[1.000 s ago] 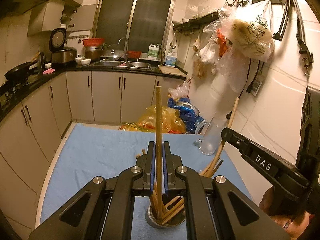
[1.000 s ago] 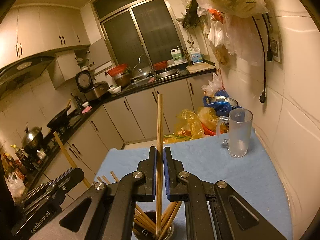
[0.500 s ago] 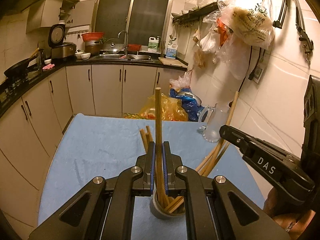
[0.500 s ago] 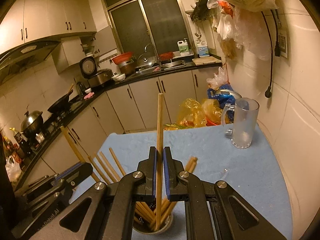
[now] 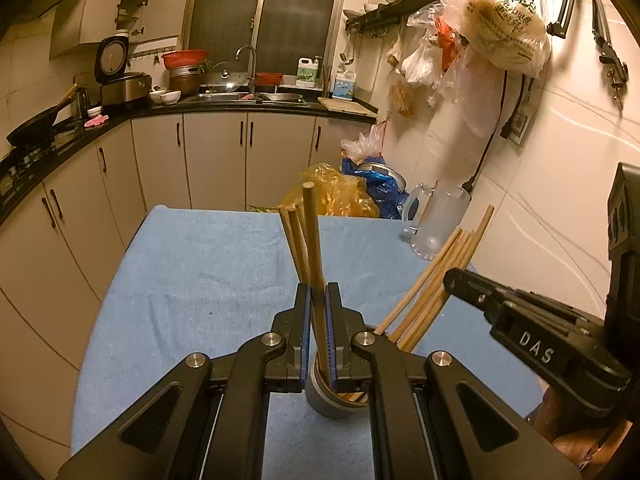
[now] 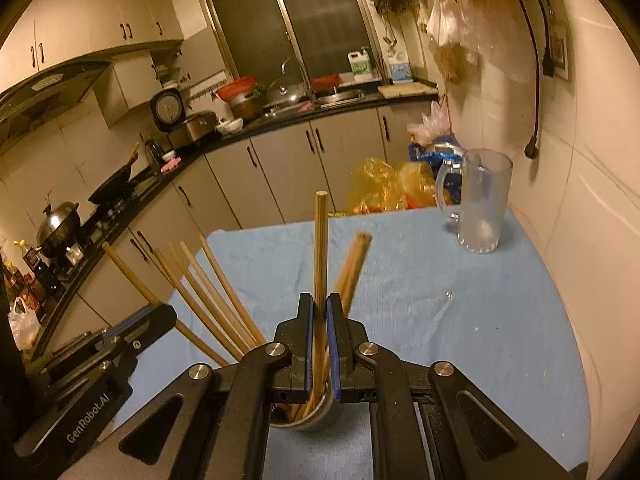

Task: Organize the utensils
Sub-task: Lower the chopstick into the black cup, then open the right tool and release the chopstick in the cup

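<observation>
Blue-clothed table [image 5: 192, 280], both jaws pinching chopsticks [image 5: 314, 260] [image 6: 320, 264], metal holder [image 5: 320, 396] mostly hidden behind them

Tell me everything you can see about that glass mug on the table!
The mug is tall, frosted and see-through, glass by the look of it, with a curved handle on its left side. It stands upright and looks empty. It sits on the blue cloth at the table's far right corner, near the tiled wall. Neither gripper touches it, and nothing else does.
</observation>
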Tool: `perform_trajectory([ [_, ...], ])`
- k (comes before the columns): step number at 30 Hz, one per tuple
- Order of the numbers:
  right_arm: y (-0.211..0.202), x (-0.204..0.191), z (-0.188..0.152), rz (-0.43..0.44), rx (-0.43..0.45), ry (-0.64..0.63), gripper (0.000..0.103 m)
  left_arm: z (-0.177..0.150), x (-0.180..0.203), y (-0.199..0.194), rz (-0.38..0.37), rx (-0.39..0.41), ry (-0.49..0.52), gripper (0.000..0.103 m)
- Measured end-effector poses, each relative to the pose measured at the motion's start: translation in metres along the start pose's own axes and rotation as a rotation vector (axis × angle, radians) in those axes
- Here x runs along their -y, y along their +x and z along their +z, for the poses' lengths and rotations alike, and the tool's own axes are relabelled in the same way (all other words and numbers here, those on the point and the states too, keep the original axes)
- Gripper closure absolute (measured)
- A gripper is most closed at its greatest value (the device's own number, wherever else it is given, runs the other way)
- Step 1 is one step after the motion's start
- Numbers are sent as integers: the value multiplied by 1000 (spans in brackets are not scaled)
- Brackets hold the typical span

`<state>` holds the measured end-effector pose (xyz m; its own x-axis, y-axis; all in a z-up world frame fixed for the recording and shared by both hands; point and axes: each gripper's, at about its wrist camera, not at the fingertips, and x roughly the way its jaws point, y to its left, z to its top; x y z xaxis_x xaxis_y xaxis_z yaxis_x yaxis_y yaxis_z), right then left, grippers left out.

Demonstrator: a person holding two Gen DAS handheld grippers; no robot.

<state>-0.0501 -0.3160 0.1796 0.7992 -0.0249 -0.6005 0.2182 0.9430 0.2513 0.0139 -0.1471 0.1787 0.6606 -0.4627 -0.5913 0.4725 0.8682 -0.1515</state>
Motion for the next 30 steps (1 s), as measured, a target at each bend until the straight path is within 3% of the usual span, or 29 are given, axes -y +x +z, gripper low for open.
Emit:
perform_trajectory([
  [9, 10, 9, -6, 5, -54, 22, 95, 0, 1, 6, 8, -6, 7, 96],
  [30, 8, 7, -2, -3, -43, 17, 95, -1, -2, 11, 15, -5, 12, 94],
])
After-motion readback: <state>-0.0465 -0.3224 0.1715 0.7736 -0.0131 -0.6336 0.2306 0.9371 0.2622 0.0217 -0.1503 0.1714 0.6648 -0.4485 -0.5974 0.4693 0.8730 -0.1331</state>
